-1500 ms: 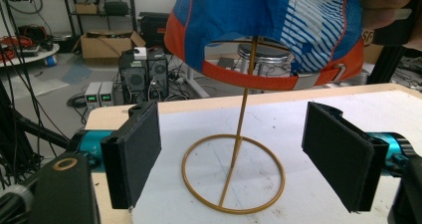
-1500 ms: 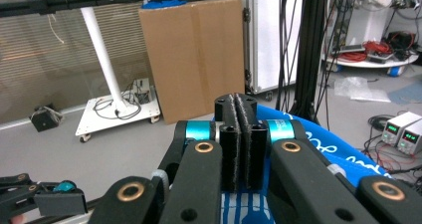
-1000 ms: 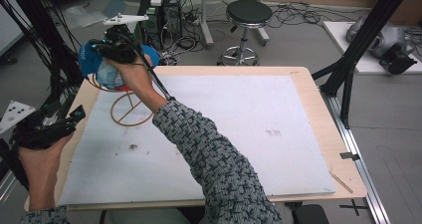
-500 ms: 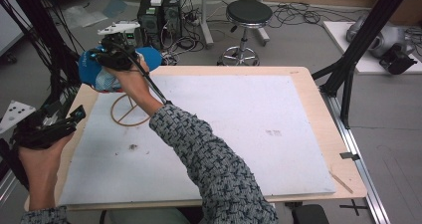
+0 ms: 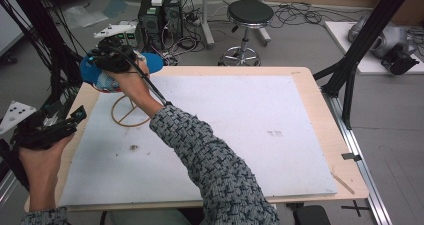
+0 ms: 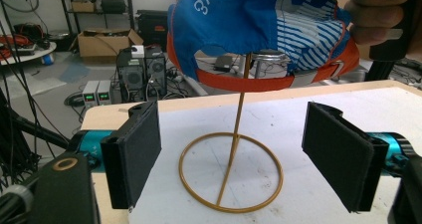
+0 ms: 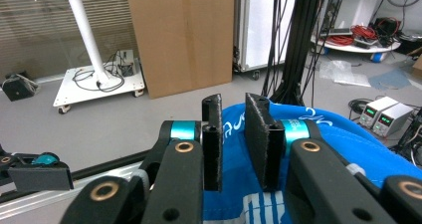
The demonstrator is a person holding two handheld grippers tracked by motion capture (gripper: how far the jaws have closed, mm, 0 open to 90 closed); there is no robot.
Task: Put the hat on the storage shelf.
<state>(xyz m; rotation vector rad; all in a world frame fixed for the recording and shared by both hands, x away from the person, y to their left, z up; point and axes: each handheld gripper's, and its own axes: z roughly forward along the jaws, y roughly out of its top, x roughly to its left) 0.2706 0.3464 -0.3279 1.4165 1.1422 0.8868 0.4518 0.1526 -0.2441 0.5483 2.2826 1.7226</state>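
A blue cap (image 5: 151, 63) with an orange rim hangs on top of a gold wire stand (image 5: 131, 110) at the table's far left corner. My right gripper (image 5: 102, 59) sits on the cap's crown. Its jaws have just been opening: a narrow gap stands between the pads (image 7: 262, 139), with no cloth pinched and the blue cap (image 7: 338, 149) lying just below. My left gripper (image 5: 75, 116) waits wide open at the table's left edge. In its own view the left gripper (image 6: 231, 154) faces the stand's rod (image 6: 234, 134) under the cap (image 6: 239, 20), touching nothing.
A white mat (image 5: 240, 130) covers the wooden table. A small dark speck (image 5: 134, 147) lies near the stand. Behind the table stand computer towers (image 5: 160, 10) and a stool (image 5: 249, 12). Black frame legs (image 5: 350, 75) rise at the right edge.
The right hand has shifted slightly over the cap, which stays on the stand. The left hand has kept still.
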